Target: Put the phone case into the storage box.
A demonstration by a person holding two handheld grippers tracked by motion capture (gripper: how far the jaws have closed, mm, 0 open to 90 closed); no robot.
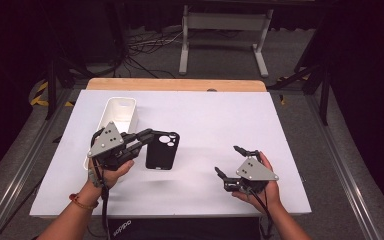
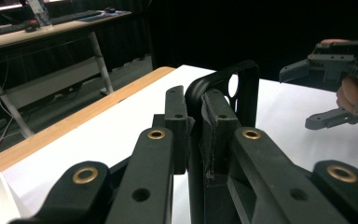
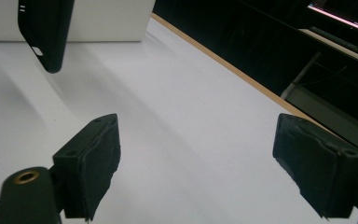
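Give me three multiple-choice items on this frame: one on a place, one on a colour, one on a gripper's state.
1. Where does the white bin stand?
A. at the table's left, beyond the left gripper
B. at the right edge
C. on the floor

2. What colour is the phone case?
A. white
B. black
C. red

3. How do the right gripper's jaws stand?
A. shut on the case
B. shut on nothing
C. open, nothing between them

Key: 1 A, the high view shows the bin at the sheet's left side; 2 B, the case is black in every view; 3 C, the right gripper view shows bare table between the spread jaws, while the left gripper clamps the case's edge.
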